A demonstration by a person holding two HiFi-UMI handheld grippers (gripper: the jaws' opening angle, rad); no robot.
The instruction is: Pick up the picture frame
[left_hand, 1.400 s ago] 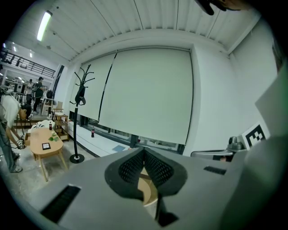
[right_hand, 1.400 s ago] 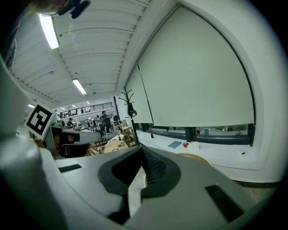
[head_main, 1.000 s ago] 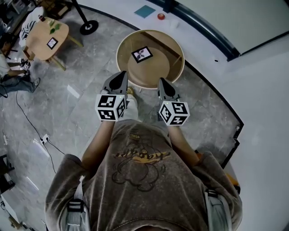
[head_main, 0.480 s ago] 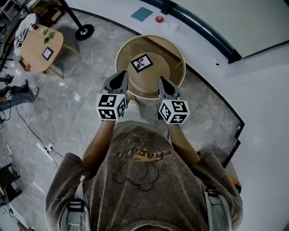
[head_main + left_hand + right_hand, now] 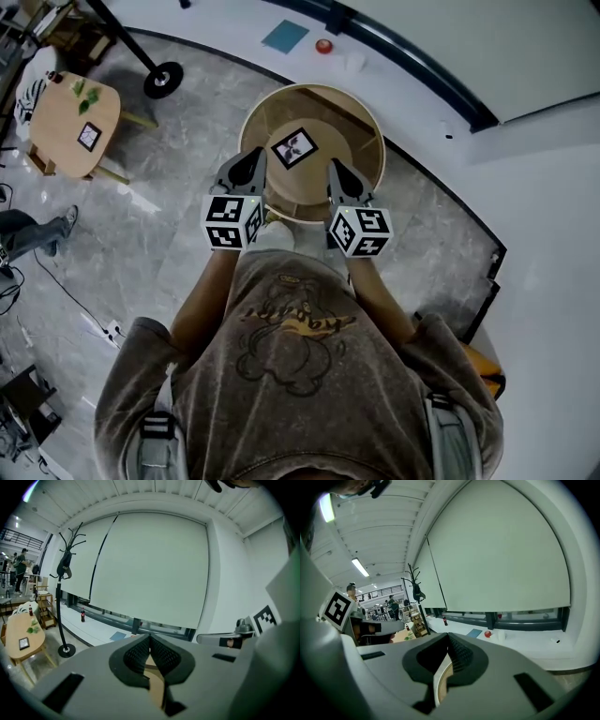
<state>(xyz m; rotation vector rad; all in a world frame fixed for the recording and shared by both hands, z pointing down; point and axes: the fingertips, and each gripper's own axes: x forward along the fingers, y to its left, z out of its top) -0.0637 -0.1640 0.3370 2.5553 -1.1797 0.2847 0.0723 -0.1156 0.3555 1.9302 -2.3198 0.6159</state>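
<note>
Picture frame [image 5: 293,146] lies flat on round wooden bench [image 5: 367,164], approx mid-top, turned corner-on to the person [image 5: 291,375]. It has a dark border & a pale print w/ a leafy motif. Neither gripper touches it.

Left gripper [image 5: 254,156]: clenched, jaws pressed together tip to tip in its own view, nothing btwn them. Only a strip of the wooden top shows in the gap below the pads. In head view its tip sits over the bench's near-left rim, just left of the frame.

Right gripper [image 5: 335,169]: also clenched & empty, jaws together, pale bench rim showing thru the gap under them. Its tip is over the near-right part of the top, just right of the frame.

The frame sits btwn the two tips & a bit beyond them. Both grippers point fwd, side by side. Height above the top: can't tell.

The person wears a grey-brown tee w/ a graphic, straps at both shoulders. Floor [image 5: 169,234] is grey marble-look, w/ a white band curving past the bench.

Upper left, well apart, is a small wooden bench [image 5: 56,112] w/ a 2nd small framed card [image 5: 88,135] & green leaves [image 5: 82,90] on it. Coat stand base [image 5: 162,80] is near it. Beyond the round bench, on the white band, are a blue square [image 5: 284,37] & a red object [image 5: 323,45] beside it.
</note>
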